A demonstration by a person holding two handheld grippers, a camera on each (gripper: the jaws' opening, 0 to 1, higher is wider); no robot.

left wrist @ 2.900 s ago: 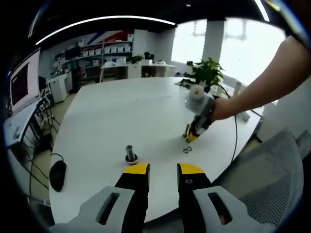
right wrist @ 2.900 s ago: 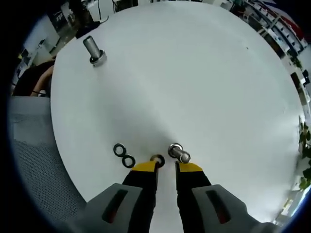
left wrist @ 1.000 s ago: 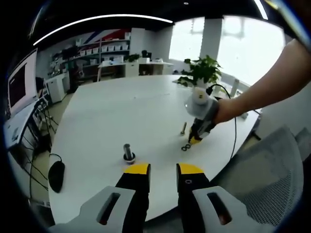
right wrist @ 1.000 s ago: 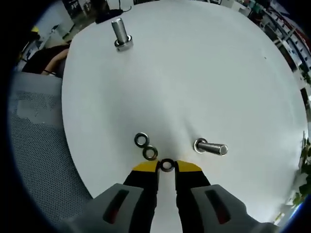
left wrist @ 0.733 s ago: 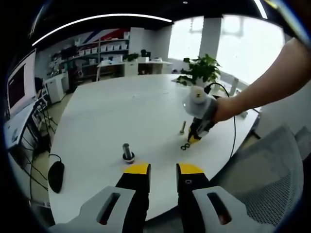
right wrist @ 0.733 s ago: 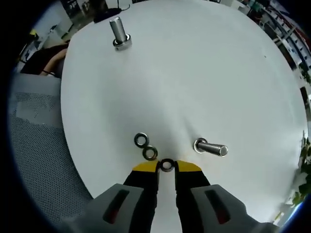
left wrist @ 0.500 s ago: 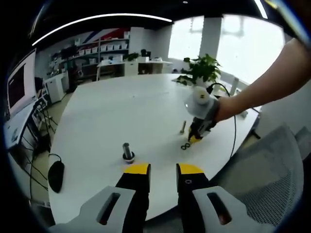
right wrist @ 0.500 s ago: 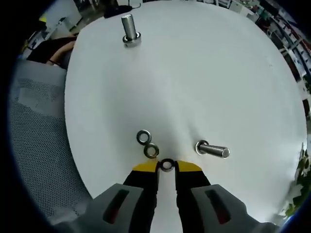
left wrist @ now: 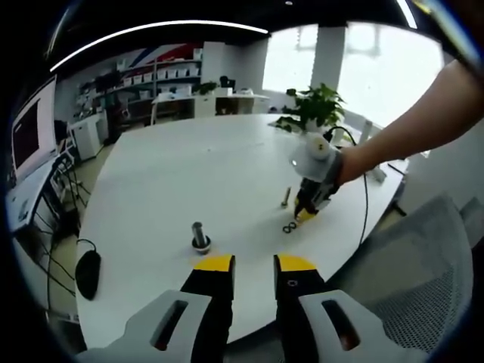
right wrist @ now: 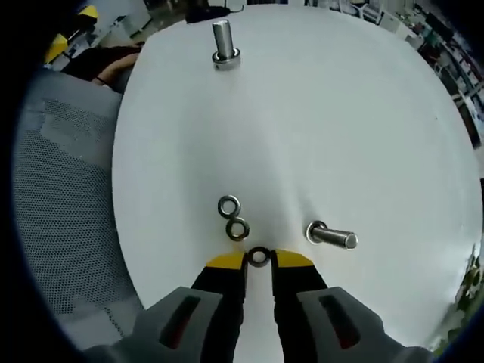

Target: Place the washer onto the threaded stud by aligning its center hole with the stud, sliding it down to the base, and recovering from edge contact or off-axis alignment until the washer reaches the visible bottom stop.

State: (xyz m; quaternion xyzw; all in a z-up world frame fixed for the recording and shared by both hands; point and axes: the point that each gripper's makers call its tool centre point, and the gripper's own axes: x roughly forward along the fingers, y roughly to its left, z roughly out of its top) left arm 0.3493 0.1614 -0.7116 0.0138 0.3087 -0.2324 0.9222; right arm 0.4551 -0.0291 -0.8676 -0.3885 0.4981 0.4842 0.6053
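I see the white table [right wrist: 363, 113] first, the upright stud [right wrist: 222, 41] at twelve o'clock. My right gripper [right wrist: 259, 259] pinches a washer [right wrist: 259, 256] (two spares nearby); my left gripper [left wrist: 252, 265] hangs narrowly parted, empty.

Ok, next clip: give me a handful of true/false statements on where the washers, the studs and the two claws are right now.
1. The right claw grips a washer between its tips. True.
2. Two loose washers lie on the table just ahead of that claw. True.
3. The upright stud already carries a washer at its top. False: its shaft is bare above the base.
4. The left claw holds the other stud. False: it holds nothing; that stud lies on its side on the table.
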